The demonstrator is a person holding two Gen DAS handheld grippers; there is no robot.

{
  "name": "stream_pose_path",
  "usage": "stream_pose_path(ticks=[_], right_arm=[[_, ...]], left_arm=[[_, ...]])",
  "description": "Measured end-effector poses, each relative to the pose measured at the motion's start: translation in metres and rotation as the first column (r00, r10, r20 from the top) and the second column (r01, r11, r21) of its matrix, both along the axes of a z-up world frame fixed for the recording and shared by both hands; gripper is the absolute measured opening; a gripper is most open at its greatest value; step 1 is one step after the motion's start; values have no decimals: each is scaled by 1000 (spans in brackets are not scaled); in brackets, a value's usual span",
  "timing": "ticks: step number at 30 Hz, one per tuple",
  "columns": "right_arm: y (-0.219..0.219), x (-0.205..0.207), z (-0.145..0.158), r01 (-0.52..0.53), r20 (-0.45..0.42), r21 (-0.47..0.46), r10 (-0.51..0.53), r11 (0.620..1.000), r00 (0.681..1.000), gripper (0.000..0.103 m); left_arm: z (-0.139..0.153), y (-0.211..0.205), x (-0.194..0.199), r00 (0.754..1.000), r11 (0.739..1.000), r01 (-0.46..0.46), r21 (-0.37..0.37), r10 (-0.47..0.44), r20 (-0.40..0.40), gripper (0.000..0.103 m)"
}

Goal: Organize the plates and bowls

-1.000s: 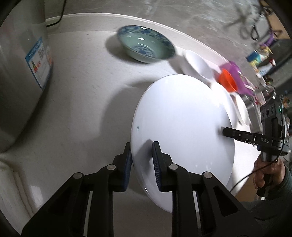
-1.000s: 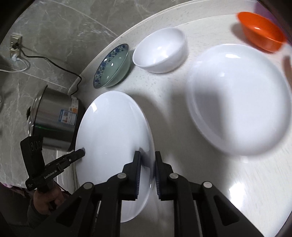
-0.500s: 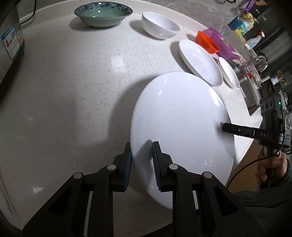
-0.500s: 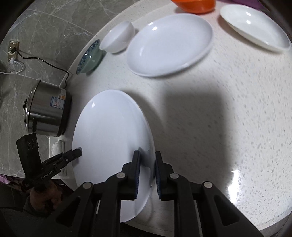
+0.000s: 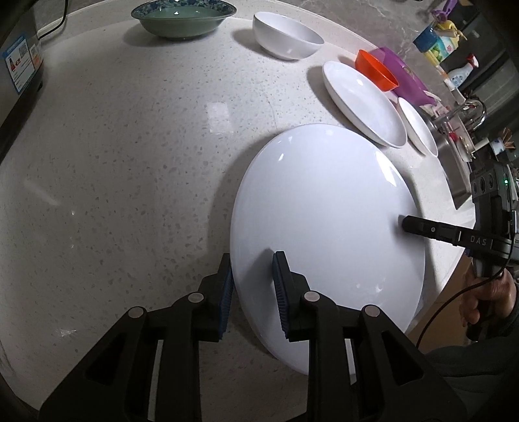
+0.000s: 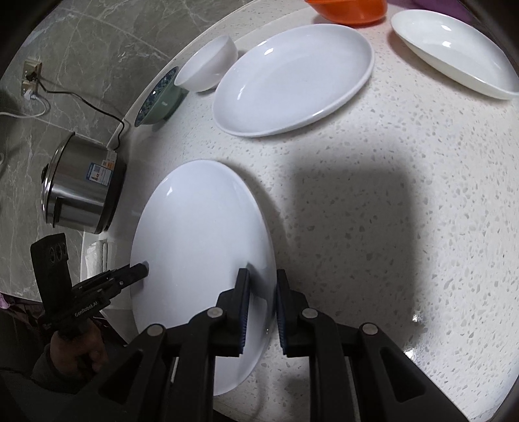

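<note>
Left tongs: clamped on the near rim of the large white plate.
Right tongs: clamped on the opposite rim of that plate.
Large white plate: held between both tongs, over the table near its front edge.
Beyond the plate: a medium plate and small plate, apart.
Further beyond: white bowl, green bowl, orange bowl, unstacked.
Progress: judged early; nothing nested yet.
Change: the plate has been carried away from the cooker, toward the table edge.
</note>
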State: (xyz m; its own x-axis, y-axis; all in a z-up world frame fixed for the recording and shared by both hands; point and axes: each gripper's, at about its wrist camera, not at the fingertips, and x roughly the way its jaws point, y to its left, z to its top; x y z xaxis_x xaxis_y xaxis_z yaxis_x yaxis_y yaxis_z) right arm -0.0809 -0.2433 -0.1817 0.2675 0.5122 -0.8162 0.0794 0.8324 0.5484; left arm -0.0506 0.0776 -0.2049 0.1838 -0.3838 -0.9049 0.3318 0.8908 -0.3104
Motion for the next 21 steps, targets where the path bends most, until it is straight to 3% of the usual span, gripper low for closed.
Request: stream_pose_path(ticks=[4, 5, 7, 8, 12, 15, 21], right_arm=[[3, -1, 2, -1, 13, -21, 1, 1000, 1000, 19], [4, -1, 2, 4, 16, -30, -4, 1000, 1000, 25], [1, -4, 8, 30, 33, -39, -29, 999, 999, 42], [-2, -6, 12, 50, 49, -40, -48, 998, 998, 52], [-18, -16, 29, 133, 101, -42, -128, 990, 987, 72], [-38, -21, 43, 223, 127, -9, -220, 975, 967, 77], [-81, -17, 70, 363, 168, 118, -379, 924, 910, 77]], left_arm=[[0, 7, 2, 1000, 999, -22, -32, 22, -9, 23], [2, 10, 2, 999, 999, -32, -41, 32, -6, 27], [8, 21, 5, 998, 997, -56, -49, 57, 13, 56], [12, 26, 8, 997, 996, -66, -62, 67, 22, 80], [29, 45, 26, 994, 985, -97, -139, 103, 32, 101], [40, 43, 50, 998, 983, -63, -173, 64, -2, 103], [68, -2, 92, 996, 976, 75, -207, -65, 55, 103]])
